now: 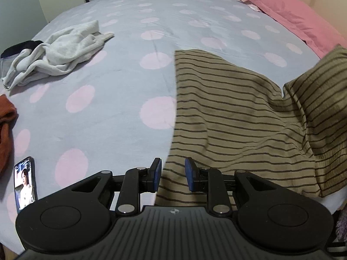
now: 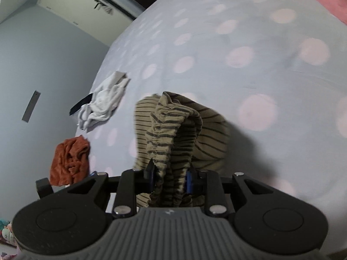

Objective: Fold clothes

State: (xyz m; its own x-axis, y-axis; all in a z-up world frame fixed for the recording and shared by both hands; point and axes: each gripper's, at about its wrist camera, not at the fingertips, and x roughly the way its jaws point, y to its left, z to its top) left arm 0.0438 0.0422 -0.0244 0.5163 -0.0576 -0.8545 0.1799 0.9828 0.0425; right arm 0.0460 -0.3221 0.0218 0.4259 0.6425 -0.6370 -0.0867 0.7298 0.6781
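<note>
The right gripper [image 2: 170,178] is clamped on a bunched fold of the olive-brown garment with thin dark stripes [image 2: 173,130], and this fold stands up between its blue pads [image 2: 189,182] above the bed. The left gripper [image 1: 172,176] has its blue pads [image 1: 157,170] a small way apart, with the edge of the same striped garment [image 1: 227,112] lying between them; I cannot tell if the pads really press on the cloth. The rest of the garment is spread on the light blue bed sheet with pale pink dots [image 1: 121,82], on the right side in the left wrist view. Far to the left lies a crumpled white cloth [image 1: 58,54], and a rust-orange cloth [image 2: 70,158] lies near the bed edge. A smartphone with a lit screen [image 1: 25,184] lies just beside the left gripper. A pink pillow [image 1: 292,15] rests at the far right.
</note>
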